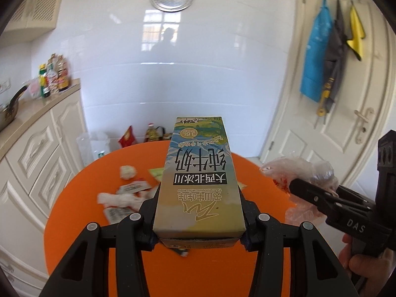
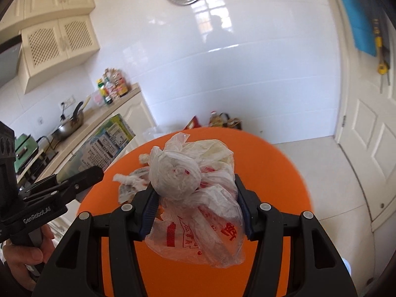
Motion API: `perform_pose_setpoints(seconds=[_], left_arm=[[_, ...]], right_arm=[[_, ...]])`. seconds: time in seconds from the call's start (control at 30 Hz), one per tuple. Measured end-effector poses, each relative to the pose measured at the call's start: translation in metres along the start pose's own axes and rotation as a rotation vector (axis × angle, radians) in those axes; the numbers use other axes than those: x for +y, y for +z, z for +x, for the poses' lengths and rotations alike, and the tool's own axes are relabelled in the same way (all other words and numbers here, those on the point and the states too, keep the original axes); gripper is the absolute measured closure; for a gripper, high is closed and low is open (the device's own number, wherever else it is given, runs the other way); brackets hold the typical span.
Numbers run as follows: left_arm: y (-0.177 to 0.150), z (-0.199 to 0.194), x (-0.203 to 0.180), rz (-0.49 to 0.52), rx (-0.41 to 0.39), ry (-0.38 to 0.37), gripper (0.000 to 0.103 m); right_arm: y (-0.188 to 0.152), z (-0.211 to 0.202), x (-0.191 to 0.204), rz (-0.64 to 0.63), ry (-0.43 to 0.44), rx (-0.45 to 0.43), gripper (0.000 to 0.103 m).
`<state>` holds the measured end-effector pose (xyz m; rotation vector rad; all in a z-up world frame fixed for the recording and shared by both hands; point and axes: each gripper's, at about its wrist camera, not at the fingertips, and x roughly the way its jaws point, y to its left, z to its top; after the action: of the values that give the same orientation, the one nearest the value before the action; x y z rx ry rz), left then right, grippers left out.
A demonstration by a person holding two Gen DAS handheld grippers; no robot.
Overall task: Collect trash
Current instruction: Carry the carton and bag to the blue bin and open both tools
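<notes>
Left gripper (image 1: 199, 212) clamped on a milk carton (image 1: 198, 178), held lengthwise above the round orange table (image 1: 74, 203). Right gripper (image 2: 196, 198) closed on a knotted clear plastic bag (image 2: 195, 198) with red print, also held over the table. On the tabletop: crumpled tissues (image 1: 116, 199), a tissue ball (image 1: 128, 172) and small sachets (image 1: 132, 187), left of the carton.

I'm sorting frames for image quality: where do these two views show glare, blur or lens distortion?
Left wrist view: a window and a silhouette reflect off the glossy wall tiles; the hanging aprons are smeared; the milk carton is sharp. Right wrist view: a similar window reflection on the tiles; the fisheye bows the door; the plastic bag is sharp.
</notes>
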<state>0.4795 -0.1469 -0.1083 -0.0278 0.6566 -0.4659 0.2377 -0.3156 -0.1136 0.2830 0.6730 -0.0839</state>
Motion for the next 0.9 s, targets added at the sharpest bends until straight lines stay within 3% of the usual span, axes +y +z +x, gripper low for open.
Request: perform_pose_setpoints(seconds=[0.17,0.23,0.53,0.73,0.9], left_arm=[[-0.006,-0.01,-0.036,0.049,-0.001,-0.063,0.058],[-0.016,-0.03,-0.069,0.079,0.006,-0.111,0.058],[-0.03,-0.006,-0.147,0.23,0.088,-0.345,0.058],[-0.058,0.023,-0.203,0.287,0.226,-0.493,0.058],[-0.092,0.061,-0.237,0.333,0.372,-0.545,0.058]], right_arm=[[0.0,-0.037,-0.042,0.048,-0.073,-0.046,0.047],[-0.004,-0.058,-0.065,0.071,-0.126,-0.067,0.047],[-0.041,-0.142,-0.17,0.212,-0.377,-0.095,0.047],[-0.098,-0.166,-0.244,0.33,-0.541,-0.009,0.047],[-0.144,-0.157,-0.295,0.428,-0.588,0.096,0.047]])
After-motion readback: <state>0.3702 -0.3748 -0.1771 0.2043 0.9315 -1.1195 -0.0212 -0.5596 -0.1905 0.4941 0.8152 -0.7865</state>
